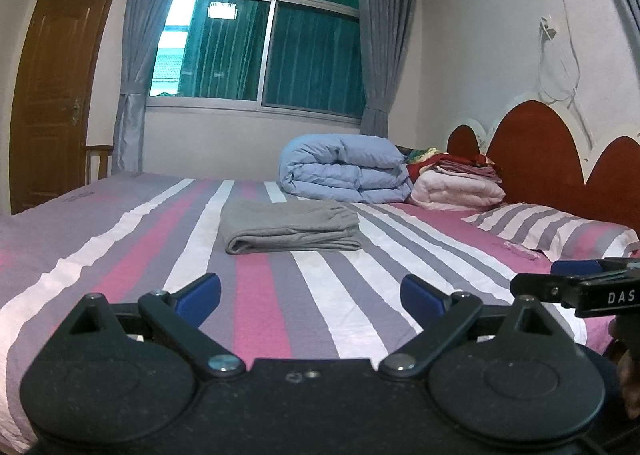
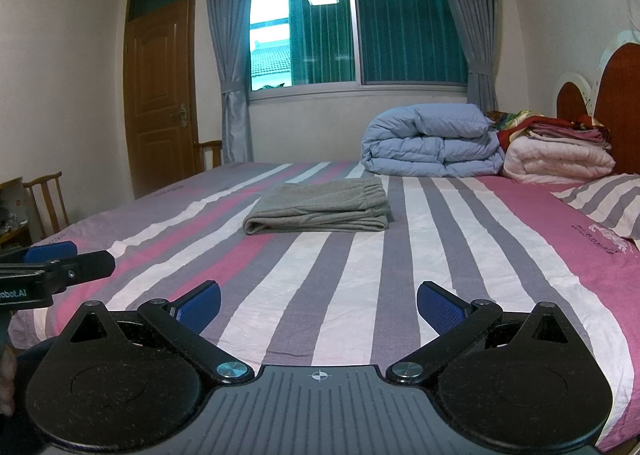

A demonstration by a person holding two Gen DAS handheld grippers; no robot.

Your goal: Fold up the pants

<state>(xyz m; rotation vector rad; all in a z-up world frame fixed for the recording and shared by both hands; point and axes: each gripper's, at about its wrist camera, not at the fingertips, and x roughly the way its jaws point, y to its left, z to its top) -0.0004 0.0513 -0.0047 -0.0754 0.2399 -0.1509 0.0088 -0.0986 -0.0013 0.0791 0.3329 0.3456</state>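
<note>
Grey pants [image 1: 290, 226] lie folded into a compact stack in the middle of the striped bed [image 1: 132, 255]; the right wrist view shows the same pants [image 2: 320, 212] with the elastic waistband on the right. My left gripper [image 1: 310, 297] hovers open over the near part of the bed, well short of the pants, with nothing between its blue pads. My right gripper [image 2: 318, 307] is open too, empty, over the near edge of the bed [image 2: 460, 255]. Each gripper shows at the side of the other's view: the right gripper [image 1: 576, 275] and the left gripper [image 2: 52, 255].
A folded blue duvet [image 1: 346, 169] and pink bedding [image 1: 460, 185] sit at the far end by the red headboard [image 1: 532, 159]. A striped pillow [image 1: 556, 229] lies at the right. Wooden chairs [image 2: 44, 199] and a door [image 2: 162, 83] stand left of the bed.
</note>
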